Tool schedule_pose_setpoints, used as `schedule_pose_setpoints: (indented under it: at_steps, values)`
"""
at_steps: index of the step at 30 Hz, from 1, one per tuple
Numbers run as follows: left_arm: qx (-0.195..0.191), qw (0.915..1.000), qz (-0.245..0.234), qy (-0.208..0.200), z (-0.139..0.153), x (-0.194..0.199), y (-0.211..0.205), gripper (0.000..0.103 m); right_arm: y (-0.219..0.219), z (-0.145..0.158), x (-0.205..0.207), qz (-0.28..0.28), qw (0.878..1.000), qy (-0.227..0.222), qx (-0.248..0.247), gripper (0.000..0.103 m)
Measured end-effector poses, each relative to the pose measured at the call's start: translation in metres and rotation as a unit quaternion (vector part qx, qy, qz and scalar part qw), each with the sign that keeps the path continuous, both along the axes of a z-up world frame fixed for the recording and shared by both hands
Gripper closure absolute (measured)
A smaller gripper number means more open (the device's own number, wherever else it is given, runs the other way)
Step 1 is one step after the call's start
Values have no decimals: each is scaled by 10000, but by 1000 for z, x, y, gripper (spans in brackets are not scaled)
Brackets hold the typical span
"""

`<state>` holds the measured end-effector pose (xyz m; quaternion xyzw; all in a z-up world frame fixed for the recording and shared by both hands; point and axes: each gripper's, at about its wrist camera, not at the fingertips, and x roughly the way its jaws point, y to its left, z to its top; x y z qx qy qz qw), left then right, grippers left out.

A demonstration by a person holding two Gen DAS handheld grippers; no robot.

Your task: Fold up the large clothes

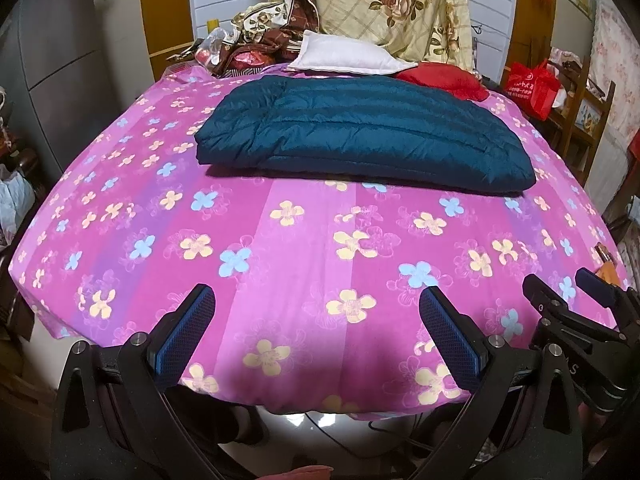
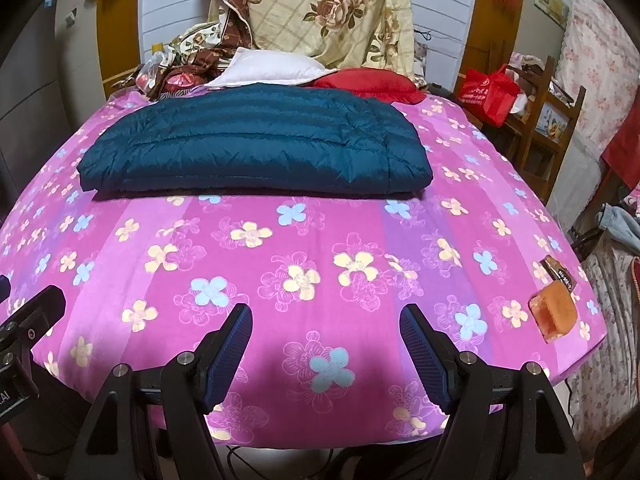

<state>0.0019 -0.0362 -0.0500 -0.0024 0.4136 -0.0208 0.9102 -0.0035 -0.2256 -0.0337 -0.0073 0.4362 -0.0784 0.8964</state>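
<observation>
Jacket: teal puffer jacket (image 1: 360,136) lies folded on bed (image 1: 280,264); folding looks finished.
Claws: left claw (image 1: 316,320) and right claw (image 2: 326,338) both apart, empty.

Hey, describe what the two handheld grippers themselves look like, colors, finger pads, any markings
Both match: the left gripper and right gripper have matte black frames with angular linkage arms, round silver pivot bolts, and long flat fingers faced with blue textured pads. Partly cut-off white lettering marks each body. No sleeves or hands show.
</observation>
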Motion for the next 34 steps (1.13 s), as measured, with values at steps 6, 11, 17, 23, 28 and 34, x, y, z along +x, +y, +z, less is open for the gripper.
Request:
schedule_pose_setpoints:
  at_steps: [6,11,17,23,28,34]
  values:
    - [26,10000,-2,37,-1,2,-2,1,-1,-1,1,-4,10000,5,2,29]
    - [23,10000,-2,40,-1,2,-2,1,-2,-2,3,-19,10000,9,9,29]
    - [22,10000,-7,42,-1,3,-2,1,-4,-4,3,-25,10000,39,40,29]
    - [17,10000,-16,42,-2,3,-1,1,-2,-4,3,0,10000,6,39,29]
    - [-69,10000,1,21,-5,3,3,1,2,-5,3,31,10000,26,11,29]
    - [-57,10000,6,-76,-5,2,7,1,4,-7,3,44,10000,73,24,29]
